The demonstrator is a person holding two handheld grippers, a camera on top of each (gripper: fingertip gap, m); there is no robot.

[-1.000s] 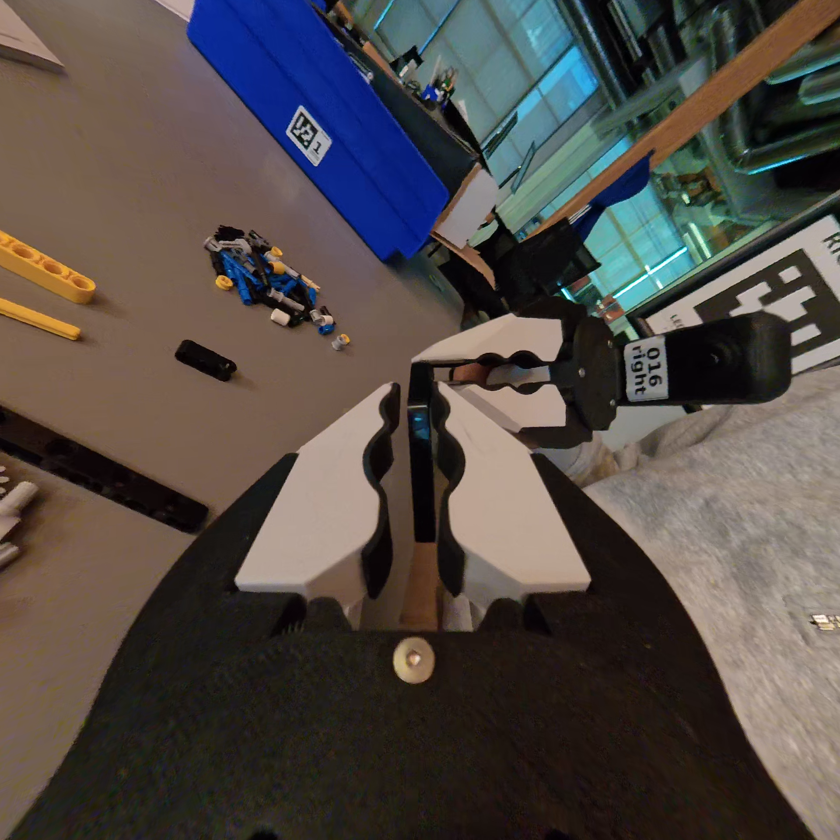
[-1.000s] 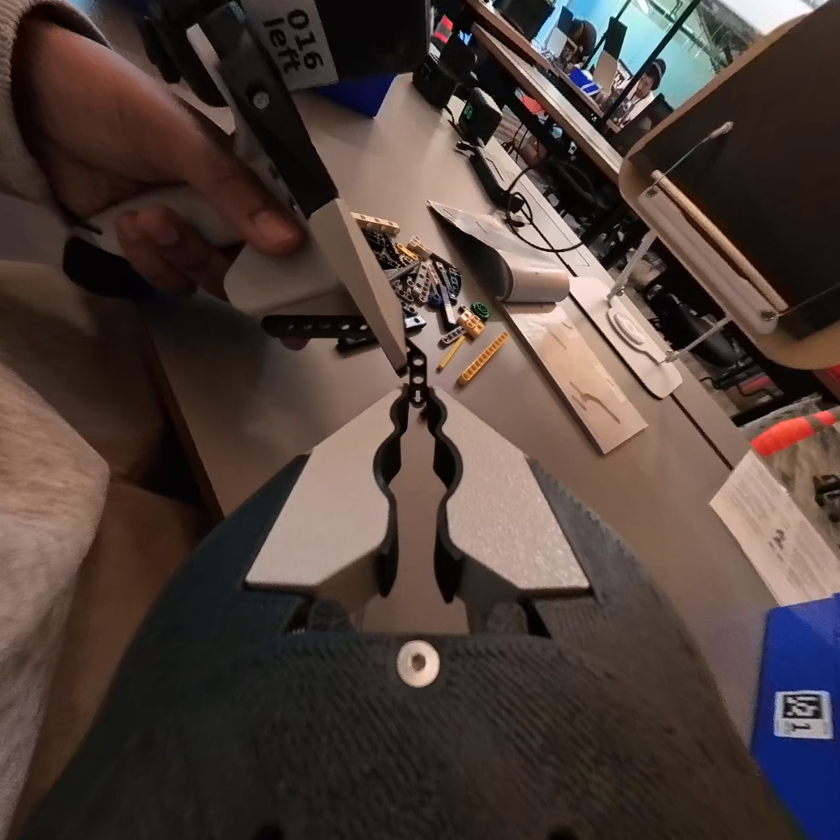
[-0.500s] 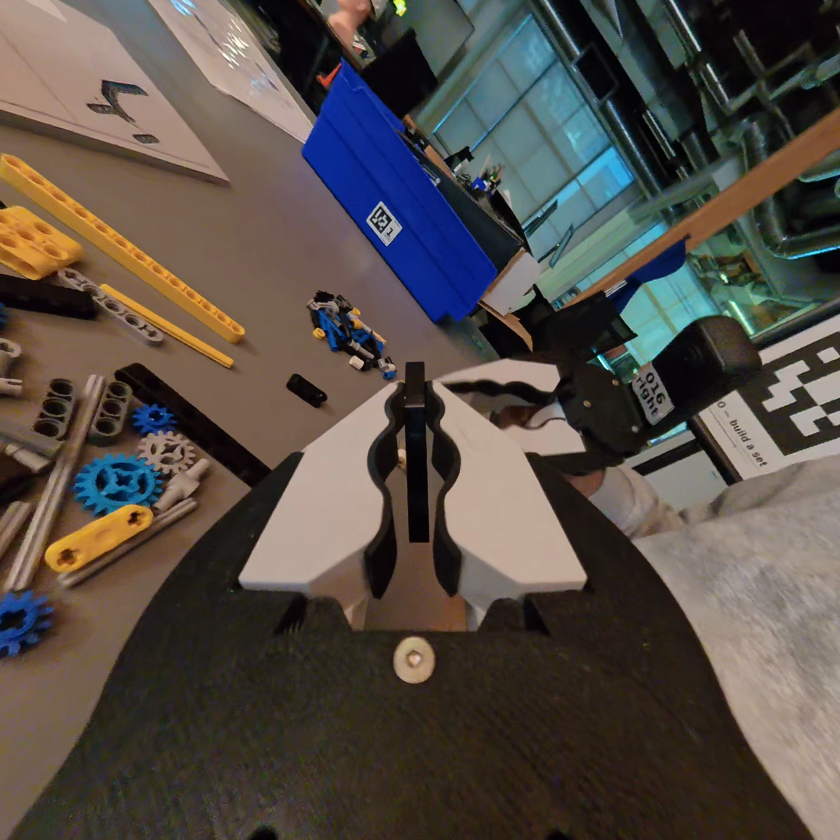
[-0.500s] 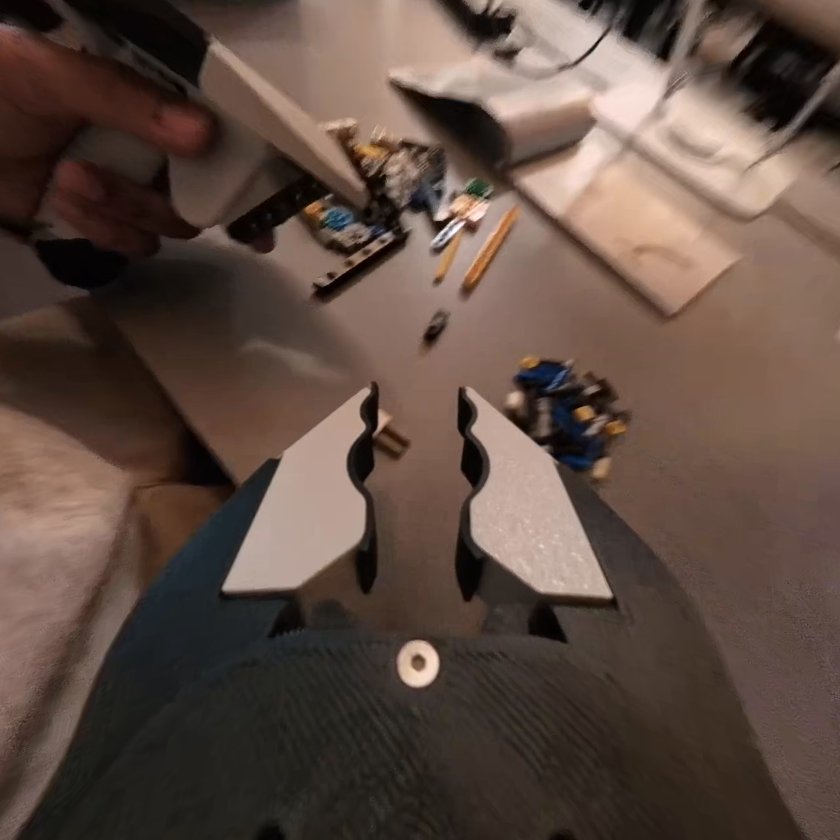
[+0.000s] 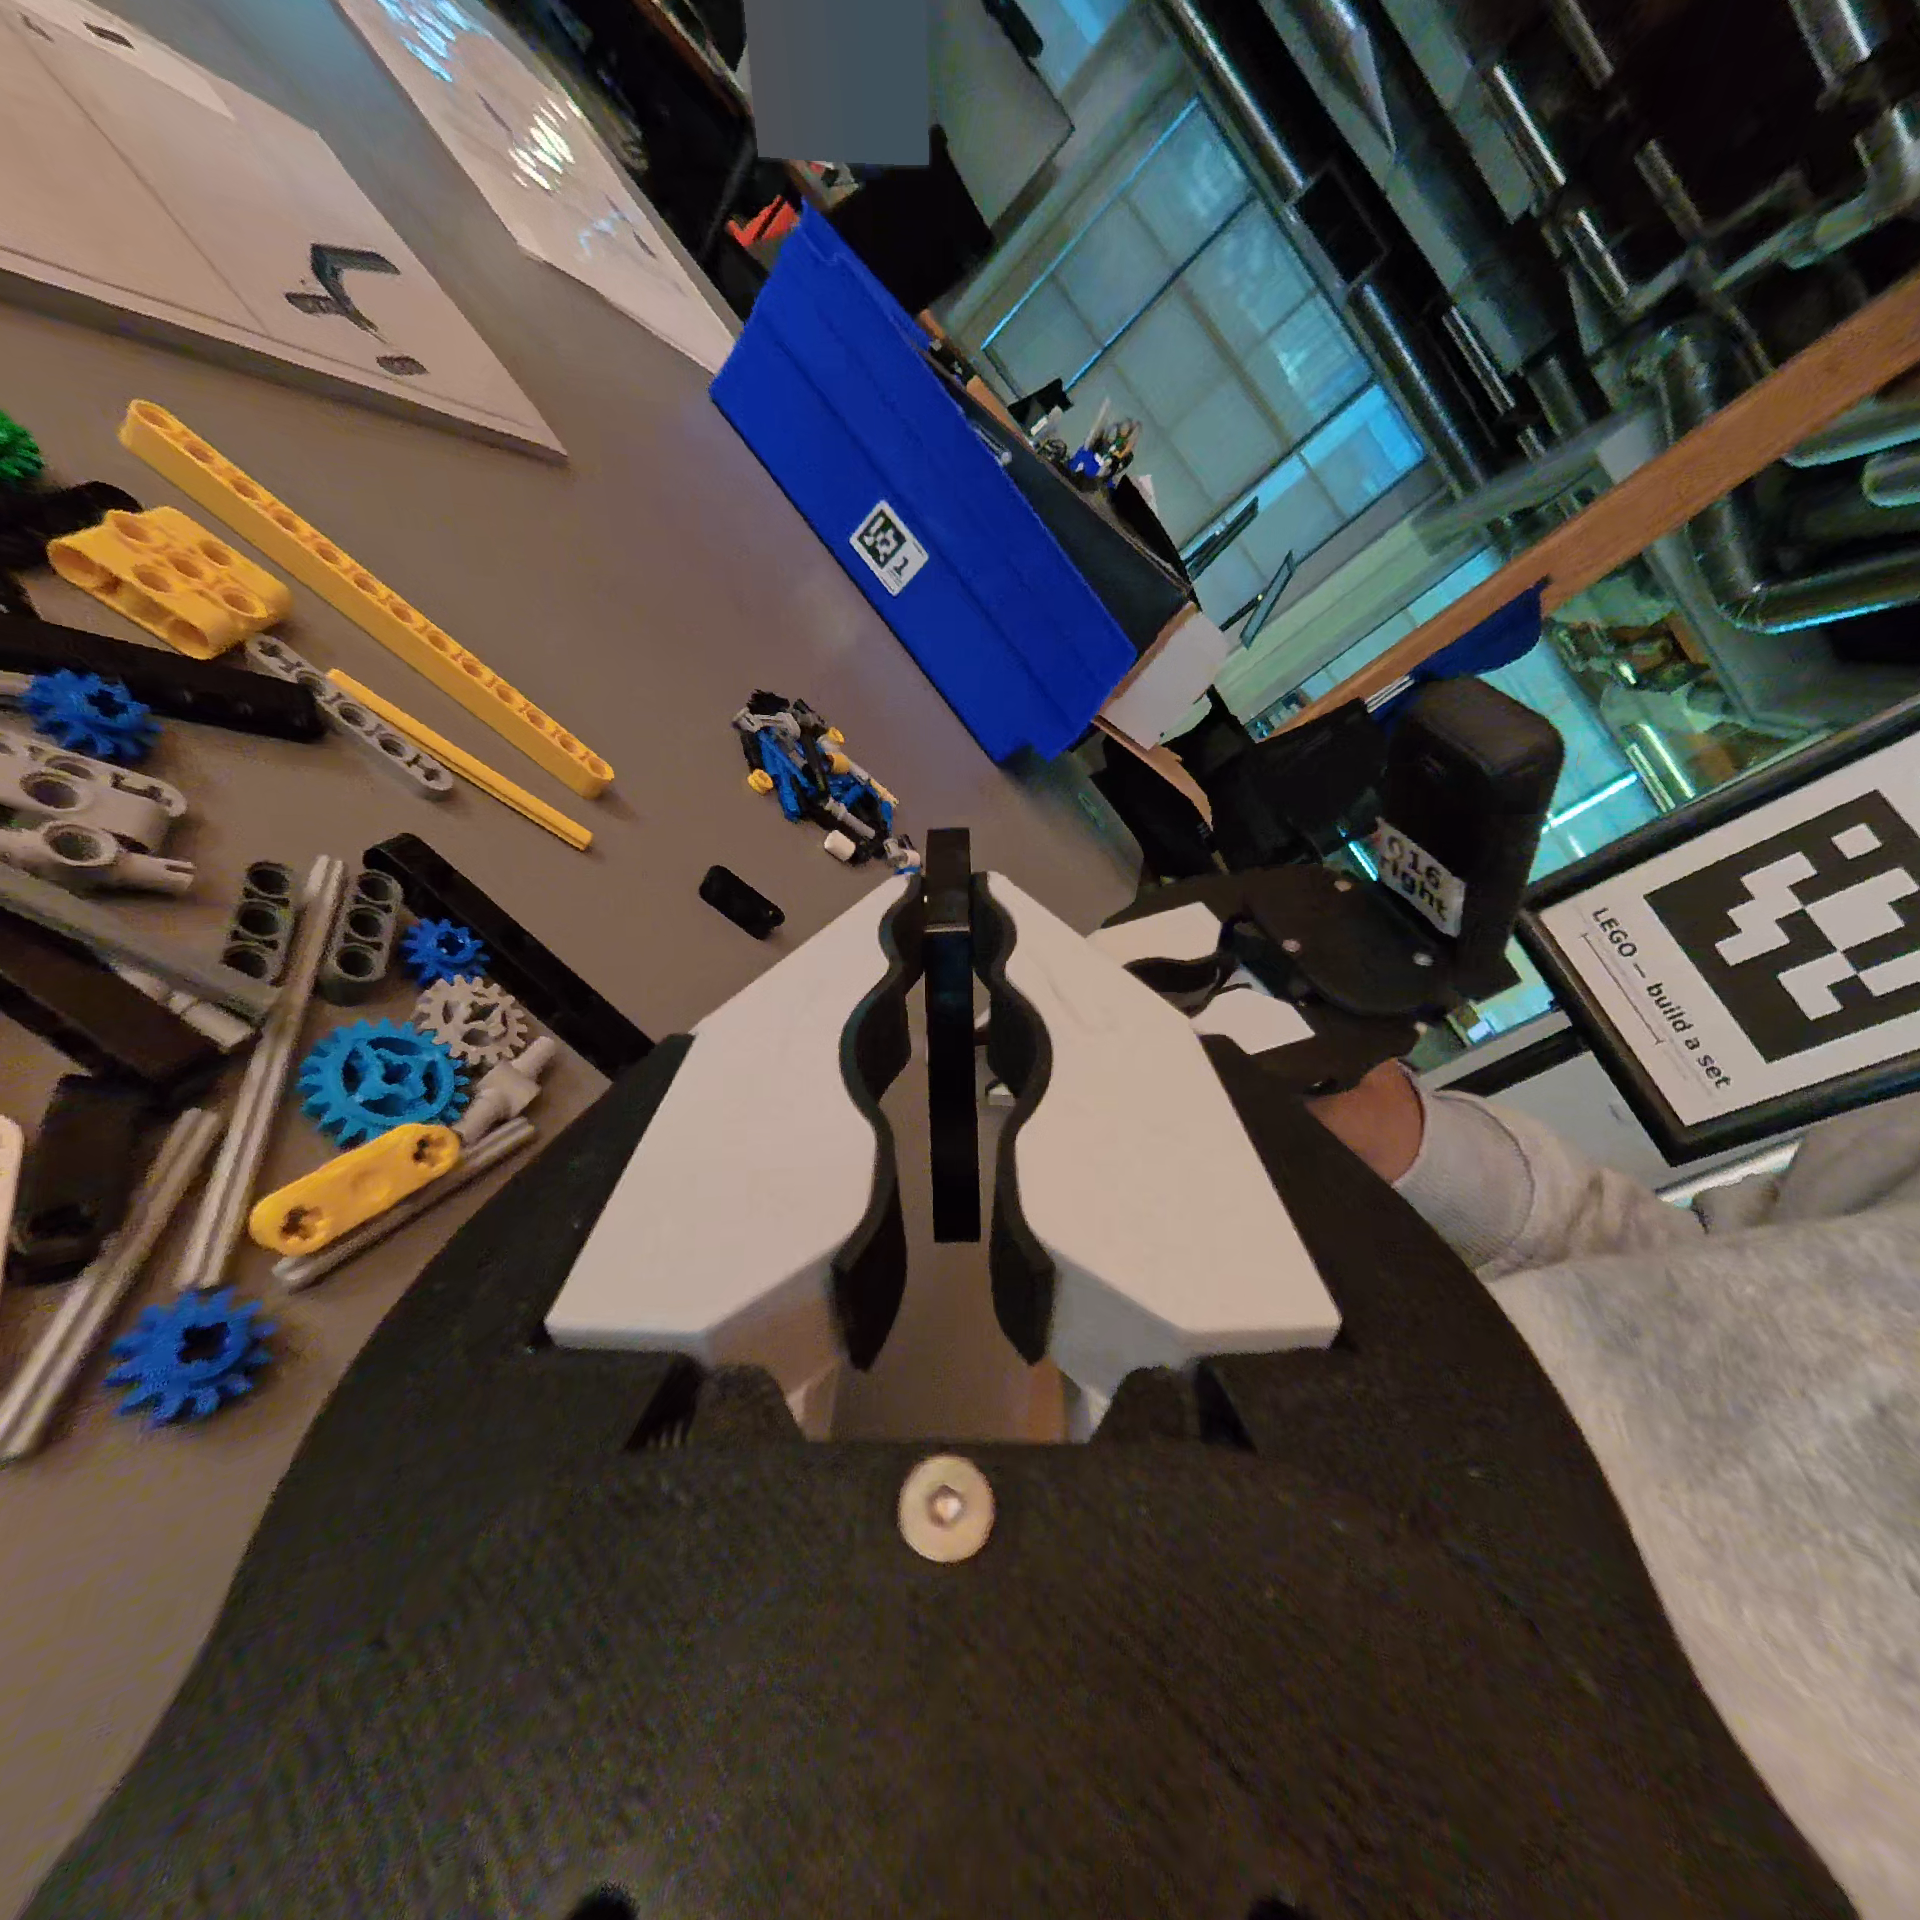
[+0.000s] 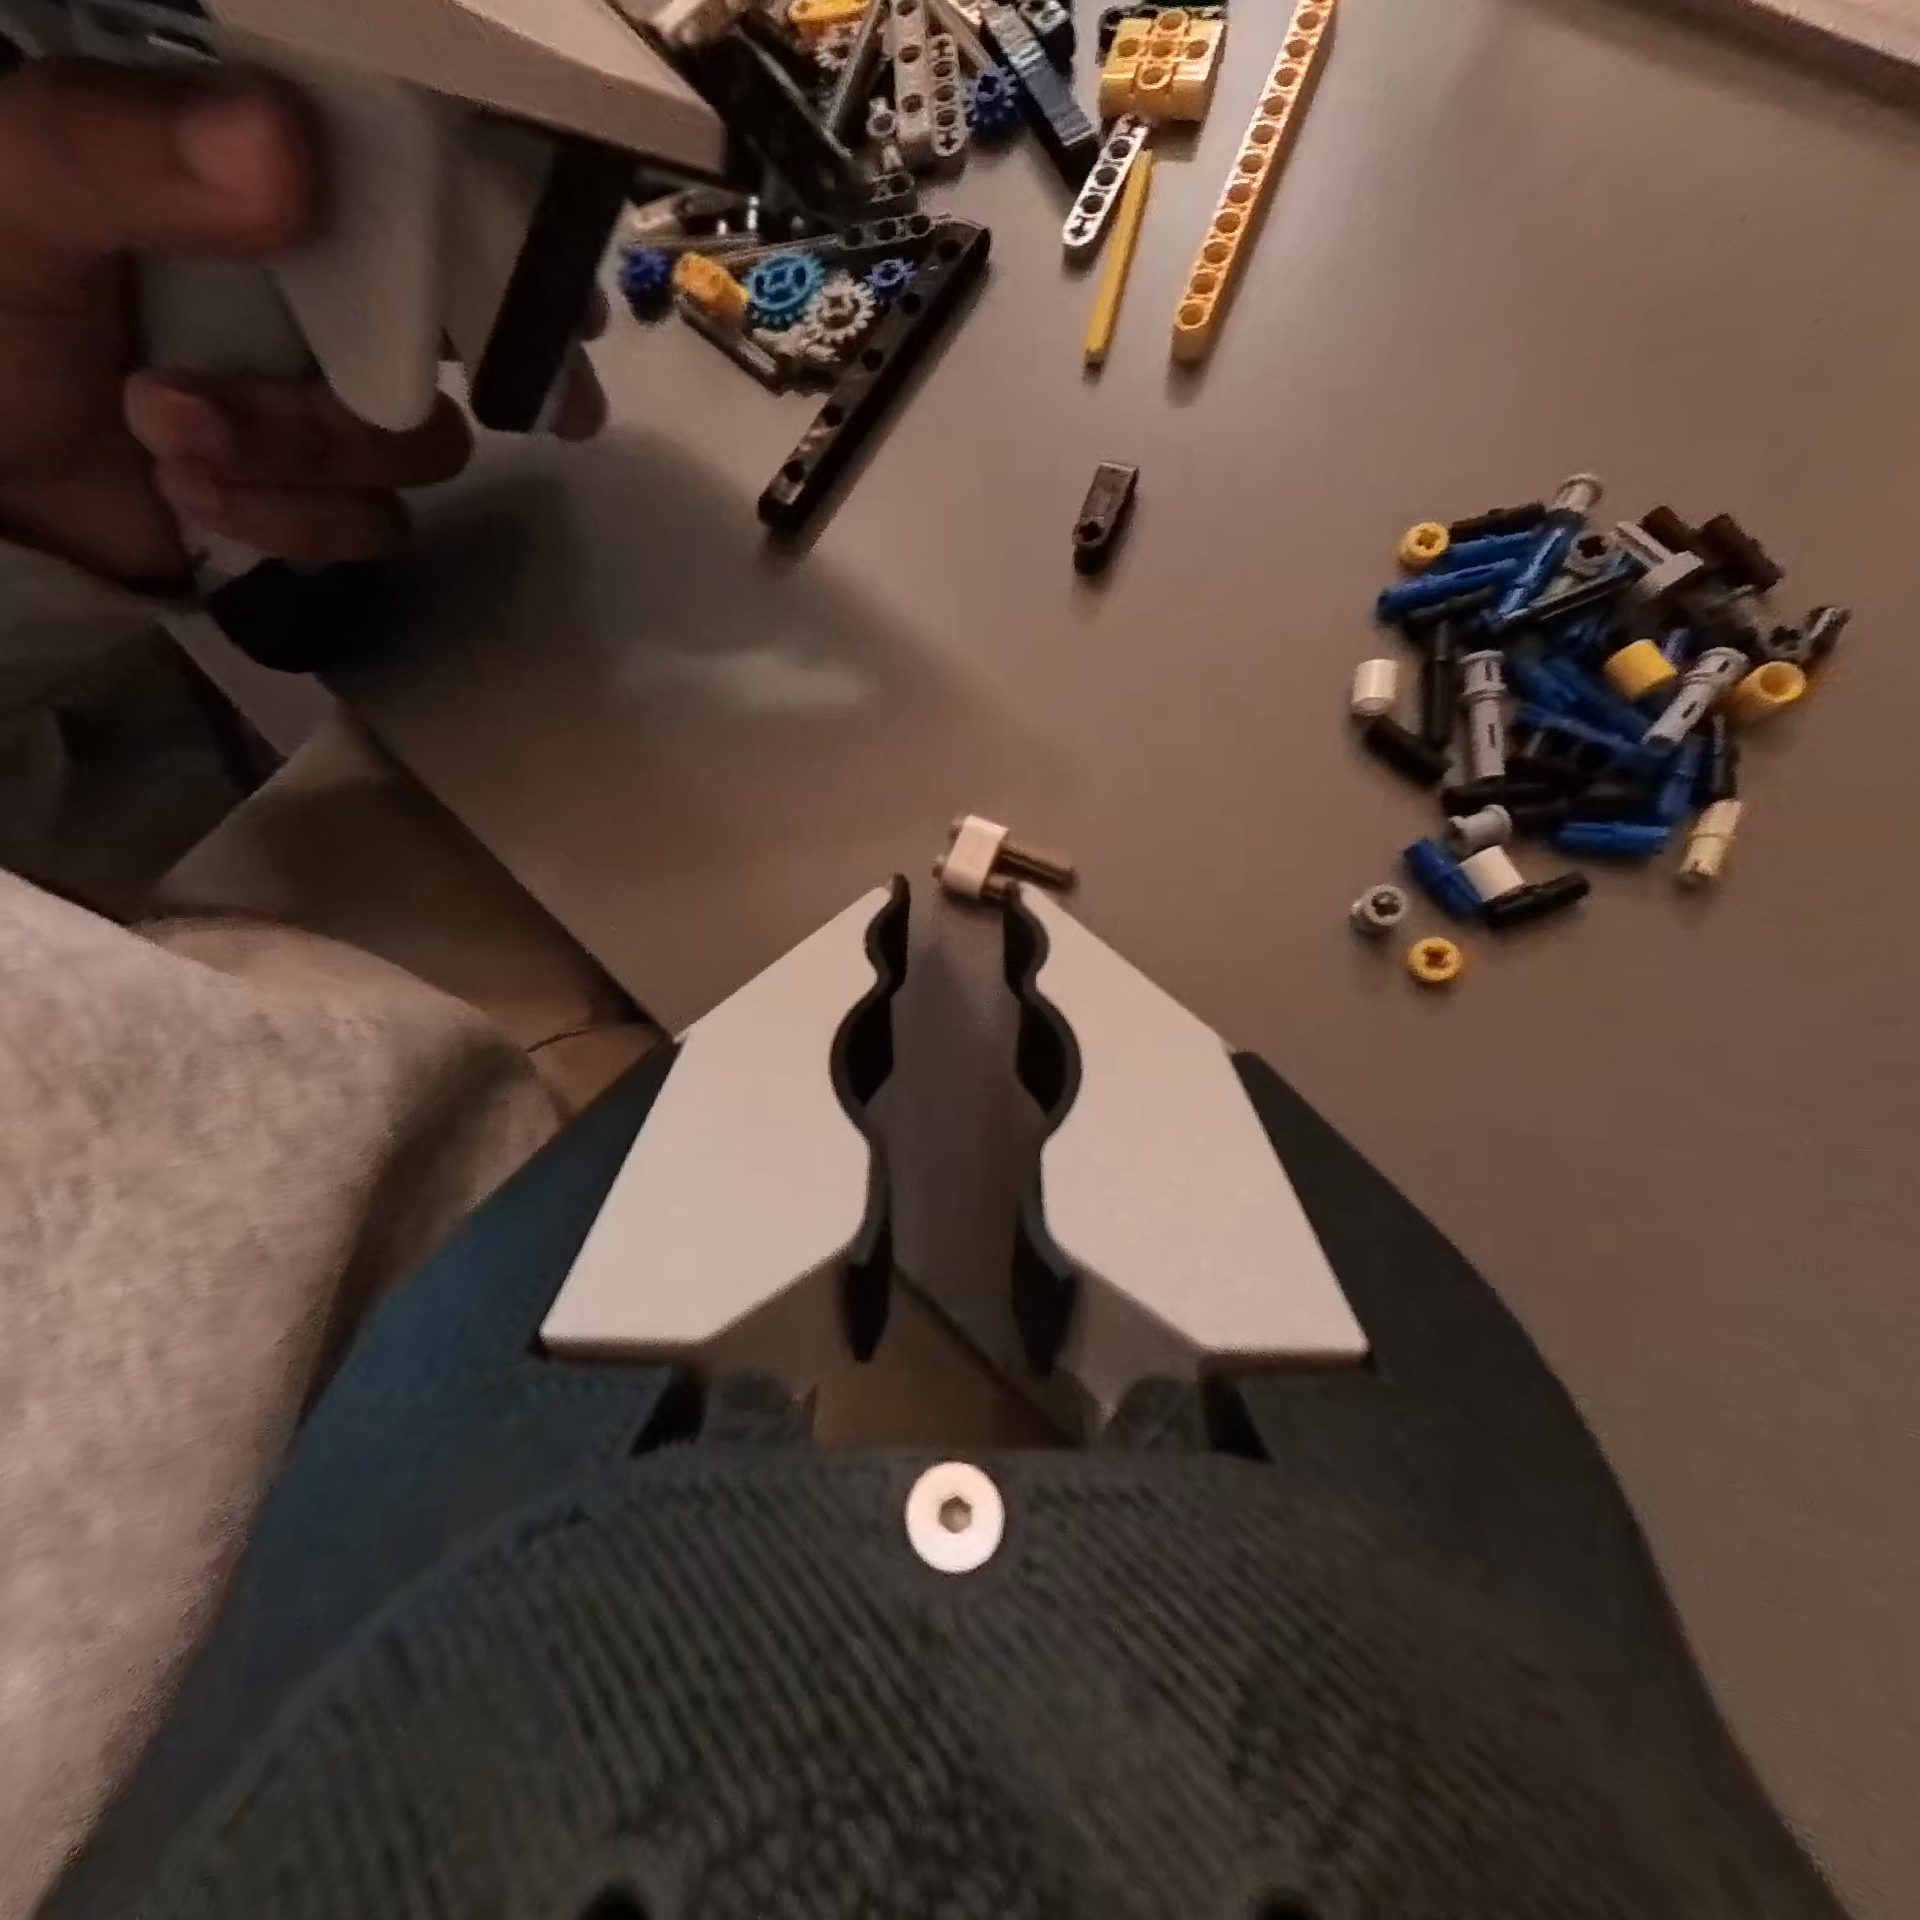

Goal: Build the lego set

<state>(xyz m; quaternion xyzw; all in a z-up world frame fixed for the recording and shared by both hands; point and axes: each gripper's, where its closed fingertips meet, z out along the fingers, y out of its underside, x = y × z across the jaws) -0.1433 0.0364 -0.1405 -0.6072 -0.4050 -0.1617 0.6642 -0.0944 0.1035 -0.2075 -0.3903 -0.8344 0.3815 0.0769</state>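
Observation:
My left gripper [image 5: 948,883] is shut on a thin black beam [image 5: 952,1049], held edge-on above the table's near edge. In the right wrist view one of its fingers [image 6: 540,73] and the beam [image 6: 540,301] show at the upper left, in a person's hand. My right gripper [image 6: 954,909] is open and empty, low over the table. A small white connector with brown pins [image 6: 987,857] lies just beyond its fingertips. A pile of blue, black and grey pins [image 6: 1590,707] lies to the right, also in the left wrist view [image 5: 816,774].
A small black piece [image 6: 1104,504], a long black beam [image 6: 883,353], a long yellow beam [image 6: 1252,177] and gears [image 5: 379,1081] lie on the grey table [image 6: 1455,1143]. A blue bin [image 5: 935,540] and paper sheets [image 5: 208,239] stand farther back. A framed marker sign [image 5: 1766,956] is at the right. My right fingertips sit around 11 cm from my left ones. The small black piece [image 6: 1104,504] is about 8 cm from both grippers' fingertips.
My right gripper has let go at the black beam's tip, opened, and moved down to the table by the white connector. My left gripper has swung toward the parts, still holding the beam.

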